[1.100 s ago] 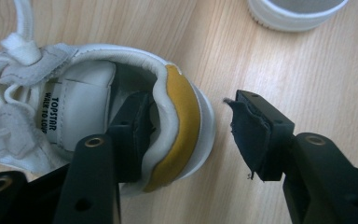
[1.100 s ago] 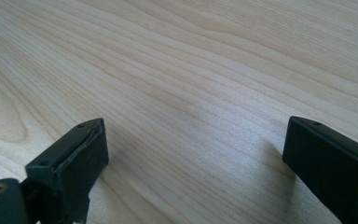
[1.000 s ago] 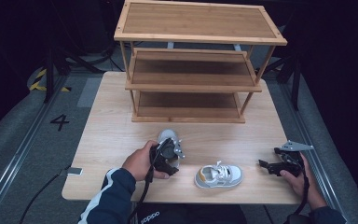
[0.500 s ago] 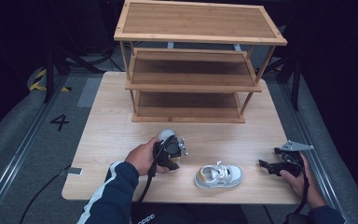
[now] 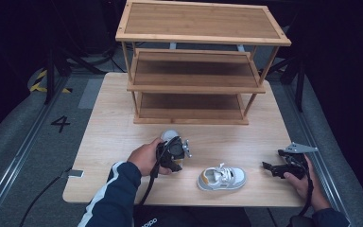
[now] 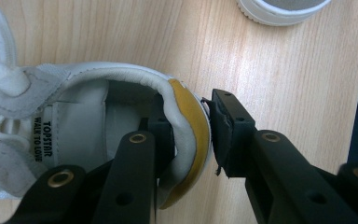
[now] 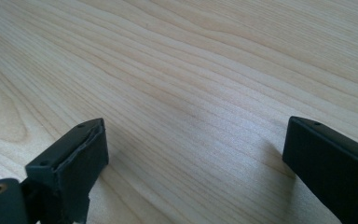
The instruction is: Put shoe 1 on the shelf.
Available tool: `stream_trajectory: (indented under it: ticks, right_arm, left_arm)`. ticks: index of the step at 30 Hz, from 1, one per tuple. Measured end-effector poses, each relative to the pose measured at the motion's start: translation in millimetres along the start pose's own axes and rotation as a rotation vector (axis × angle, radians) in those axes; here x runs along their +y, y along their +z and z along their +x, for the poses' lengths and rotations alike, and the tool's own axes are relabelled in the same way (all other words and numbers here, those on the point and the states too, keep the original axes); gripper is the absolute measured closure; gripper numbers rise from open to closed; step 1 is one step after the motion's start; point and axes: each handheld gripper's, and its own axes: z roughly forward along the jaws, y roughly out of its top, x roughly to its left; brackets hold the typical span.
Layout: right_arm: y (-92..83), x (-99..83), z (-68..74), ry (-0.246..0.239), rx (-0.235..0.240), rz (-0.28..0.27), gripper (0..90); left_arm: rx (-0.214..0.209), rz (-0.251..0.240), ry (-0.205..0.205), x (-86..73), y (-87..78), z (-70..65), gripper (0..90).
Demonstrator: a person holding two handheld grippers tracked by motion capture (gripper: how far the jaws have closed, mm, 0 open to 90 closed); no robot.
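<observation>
A small white shoe (image 6: 74, 116) with a yellow heel tab (image 6: 193, 126) lies on the wooden table (image 5: 113, 132). My left gripper (image 6: 186, 135) is shut on its heel, one jaw inside the shoe and the other outside against the tab. From above, my left gripper (image 5: 174, 152) covers most of that shoe, and only a white end (image 5: 169, 135) sticks out beyond it. A second white shoe (image 5: 222, 177) sits to its right near the front edge. My right gripper (image 5: 268, 168) rests low at the right with its jaws wide open over bare wood (image 7: 196, 154).
A three-tier bamboo shoe rack (image 5: 194, 71) stands at the back of the table. A white rounded rim (image 6: 279, 9) shows at the top of the left gripper view. Dark floor surrounds the table, with a "4" mark (image 5: 60, 124) at the left.
My left hand and gripper have shifted very slightly over the shoe. The right gripper and the second shoe have not moved.
</observation>
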Motion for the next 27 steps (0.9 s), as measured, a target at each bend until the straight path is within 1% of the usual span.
stream_trajectory:
  ticks: [1, 2, 3, 5, 6, 7, 8, 10, 11, 13, 14, 16, 17, 18, 20, 21, 22, 23, 25, 26, 27]
  right_arm:
    - [0.0, 0.0, 0.0, 0.000, 0.000, 0.000, 7.0]
    - [0.0, 0.0, -0.1, -0.001, 0.000, -0.001, 7.0]
    - [0.1, 0.0, -0.1, -0.001, 0.000, -0.001, 7.0]
    - [0.0, 0.0, -0.1, -0.001, 0.000, -0.001, 7.0]
    - [-0.1, -0.1, -0.1, -0.001, 0.000, 0.000, 7.0]
    - [-0.4, -0.4, -0.2, -0.002, 0.000, -0.001, 7.0]
    - [-0.4, -0.4, -0.2, -0.002, 0.000, -0.001, 7.0]
    - [-0.6, -0.6, -0.2, 0.000, 0.000, 0.000, 7.0]
    - [-0.6, -0.6, -0.2, -0.001, 0.000, 0.000, 7.0]
    - [-0.6, -0.6, -0.2, -0.001, 0.000, 0.000, 7.0]
    - [-0.6, -0.6, -0.2, 0.000, 0.000, 0.000, 7.0]
    - [-0.6, -0.6, -0.3, -0.001, 0.000, 0.000, 7.0]
    - [-0.6, -0.6, -0.3, -0.001, 0.000, 0.000, 7.0]
    - [-0.6, -0.6, -0.3, 0.000, 0.001, 0.000, 7.0]
    - [-0.6, -0.6, -0.3, -0.001, 0.000, 0.000, 7.0]
    - [-0.6, -0.6, -0.3, -0.001, 0.001, 0.000, 7.0]
    - [-0.6, -0.6, -0.3, -0.001, 0.000, 0.000, 7.0]
    - [-0.6, -0.6, -0.3, -0.001, 0.000, 0.001, 7.0]
    - [-0.6, -0.6, -0.3, -0.001, 0.001, 0.000, 7.0]
    - [-0.6, -0.6, -0.4, -0.002, 0.001, 0.000, 7.0]
    - [-0.6, -0.6, -0.3, -0.002, 0.000, 0.000, 7.0]
  left_arm:
    - [0.005, -0.005, -0.001, 0.3, -0.2, 0.4, 71.4]
    - [0.010, -0.006, 0.013, 0.9, -0.7, 1.6, 71.6]
    - [0.017, -0.014, 0.013, 1.2, -1.2, 1.7, 71.6]
    - [0.026, -0.019, 0.033, 2.5, -2.4, 3.6, 72.0]
    - [0.024, -0.027, 0.036, 3.1, -2.1, 4.8, 72.1]
    - [0.022, -0.018, 0.044, 5.0, -2.2, 7.9, 72.2]
    - [0.022, -0.018, 0.044, 5.0, -2.2, 7.9, 72.1]
    - [0.028, -0.013, 0.043, 7.6, -3.2, 13.5, 72.0]
    - [0.024, -0.019, 0.036, 8.0, -3.2, 15.4, 72.0]
    - [0.024, -0.019, 0.036, 9.3, -4.5, 20.9, 72.1]
    - [0.022, -0.008, 0.041, 11.0, -6.0, 26.4, 72.1]
    - [0.023, -0.011, 0.036, 11.4, -5.6, 29.1, 72.0]
    - [0.023, -0.008, 0.048, 12.2, -6.2, 33.5, 72.0]
    - [0.024, -0.005, 0.042, 12.8, -6.9, 37.1, 72.0]
    - [0.038, 0.000, 0.050, 14.6, -8.8, 45.7, 72.0]
    - [0.036, -0.002, 0.055, 15.4, -9.7, 49.9, 71.9]
    - [0.045, -0.007, 0.051, 16.0, -10.8, 53.1, 72.0]
    - [0.045, -0.009, 0.052, 16.7, -11.5, 56.6, 72.0]
    - [0.040, -0.020, 0.040, 17.9, -12.2, 62.6, 72.0]
    - [0.050, -0.018, 0.061, 20.4, -12.1, 69.8, 71.9]
    - [0.049, -0.030, 0.051, 20.9, -10.4, 72.5, 71.9]
